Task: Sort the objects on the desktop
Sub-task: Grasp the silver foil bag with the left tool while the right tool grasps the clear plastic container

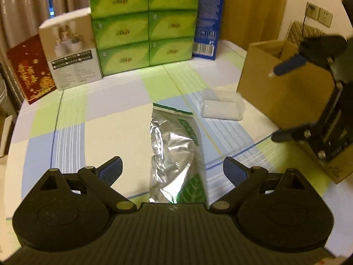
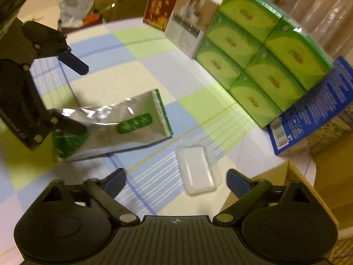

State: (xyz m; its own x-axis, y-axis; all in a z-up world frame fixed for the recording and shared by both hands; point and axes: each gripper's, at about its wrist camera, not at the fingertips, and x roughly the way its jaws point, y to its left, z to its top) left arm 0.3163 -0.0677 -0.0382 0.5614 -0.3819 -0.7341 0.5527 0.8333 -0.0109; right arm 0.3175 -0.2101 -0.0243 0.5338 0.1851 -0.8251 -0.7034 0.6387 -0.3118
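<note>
Directly between the spread fingers of the left claw (image 1: 173,170) lies the foil pouch (image 1: 174,154).

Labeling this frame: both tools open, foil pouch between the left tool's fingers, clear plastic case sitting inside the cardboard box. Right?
Wrong on the clear plastic case: the right wrist view shows it lying on the tablecloth, beside the cardboard box. Left tool and right tool are open; foil pouch placement holds.

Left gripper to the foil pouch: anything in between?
Nothing visible. The left gripper is open, with the foil pouch lying directly ahead between its fingers on the checked cloth. The clear plastic case and cardboard box sit off to the right.
</note>
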